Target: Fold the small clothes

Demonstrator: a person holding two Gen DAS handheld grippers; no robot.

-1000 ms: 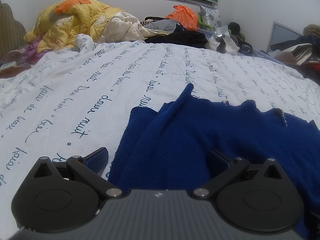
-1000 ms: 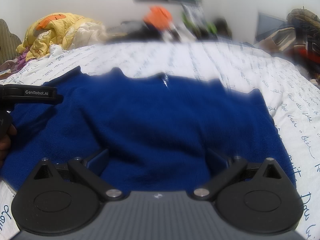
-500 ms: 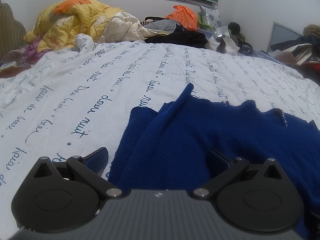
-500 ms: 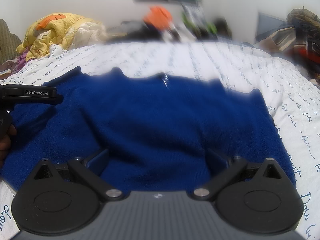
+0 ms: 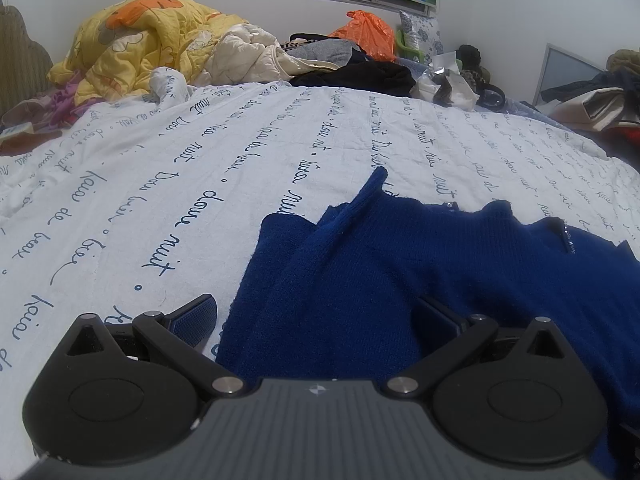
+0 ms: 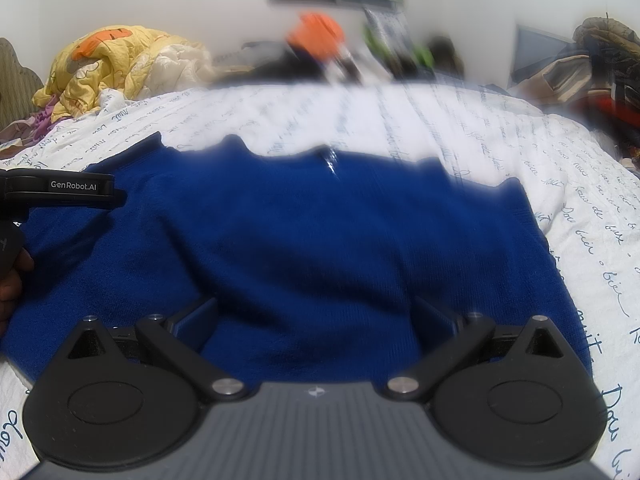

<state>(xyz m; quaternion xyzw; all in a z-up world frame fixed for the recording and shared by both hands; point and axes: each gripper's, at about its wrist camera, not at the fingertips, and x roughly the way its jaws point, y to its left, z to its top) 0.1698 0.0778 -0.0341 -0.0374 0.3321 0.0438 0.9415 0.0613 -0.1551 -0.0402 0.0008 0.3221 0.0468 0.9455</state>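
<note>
A dark blue knitted garment [image 5: 400, 276] lies spread on the white bed cover [image 5: 200, 168], with a raised fold running toward its far edge. My left gripper [image 5: 316, 316] is open, its jaws wide apart over the garment's near left edge, holding nothing. In the right wrist view the same garment [image 6: 320, 232] fills the middle. My right gripper [image 6: 316, 320] is open over the garment's near edge, holding nothing. The left gripper's body [image 6: 60, 192] shows at the left edge of that view.
A yellow and cream quilt pile [image 5: 160, 44] sits at the far left of the bed. Dark clothes [image 5: 360, 74] and an orange bag [image 5: 370, 34] lie at the far edge. More clutter [image 5: 592, 96] is stacked at the right.
</note>
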